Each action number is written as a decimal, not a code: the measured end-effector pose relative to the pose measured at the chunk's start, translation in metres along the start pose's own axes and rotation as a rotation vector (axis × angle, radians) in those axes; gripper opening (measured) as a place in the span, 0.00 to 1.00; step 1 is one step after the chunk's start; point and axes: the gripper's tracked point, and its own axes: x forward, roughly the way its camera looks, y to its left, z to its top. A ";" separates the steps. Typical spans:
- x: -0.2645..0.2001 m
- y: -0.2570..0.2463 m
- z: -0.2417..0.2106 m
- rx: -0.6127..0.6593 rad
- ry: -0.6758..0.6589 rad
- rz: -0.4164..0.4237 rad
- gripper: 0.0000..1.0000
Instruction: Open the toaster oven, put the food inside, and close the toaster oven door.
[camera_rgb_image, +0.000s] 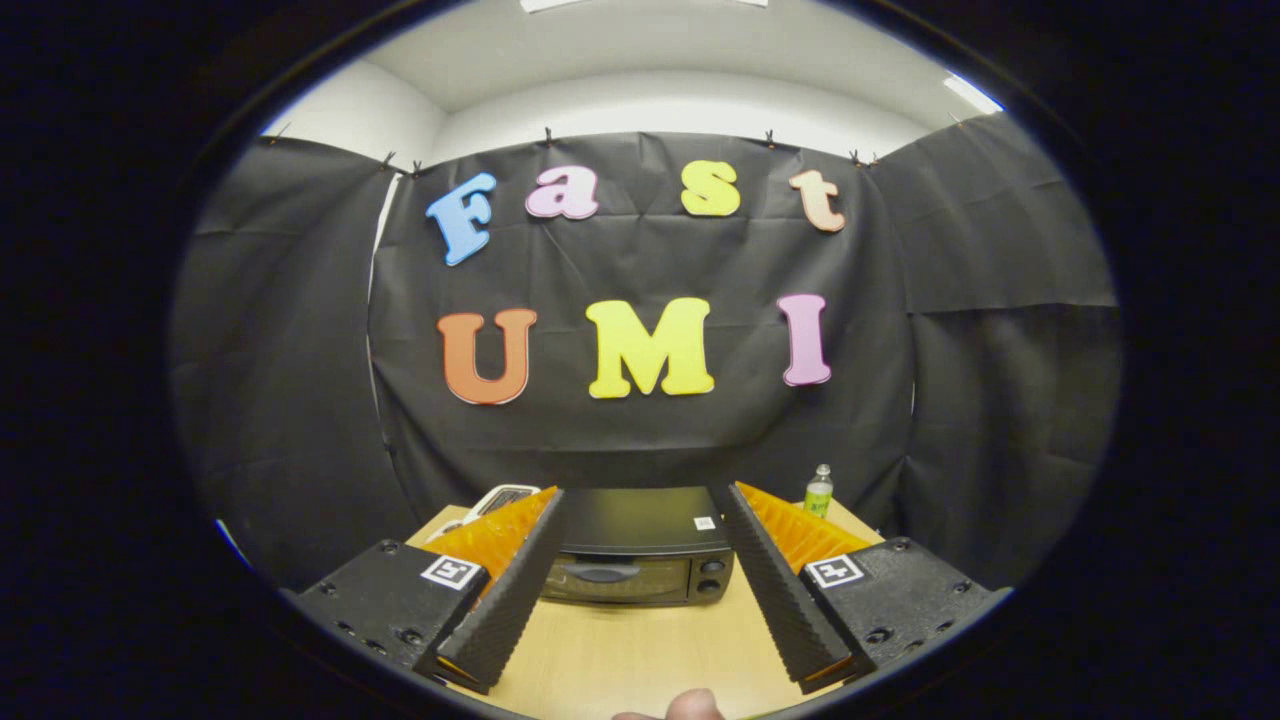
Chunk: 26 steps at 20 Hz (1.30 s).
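Toaster oven (640, 555) door closed, tongs (640, 492) spread apart.

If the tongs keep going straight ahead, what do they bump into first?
Probably the toaster oven, at its closed door. The open tongs point right at it across bare table; how far off is unclear.

Small green-labelled bottle (819, 491) and white device (497, 497) on wooden table (640, 650)
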 end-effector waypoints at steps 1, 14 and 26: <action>0.004 0.002 -0.004 0.003 0.006 0.006 1.00; 0.129 0.033 -0.112 0.041 0.201 0.089 1.00; 0.239 0.047 -0.223 -0.003 0.374 0.065 1.00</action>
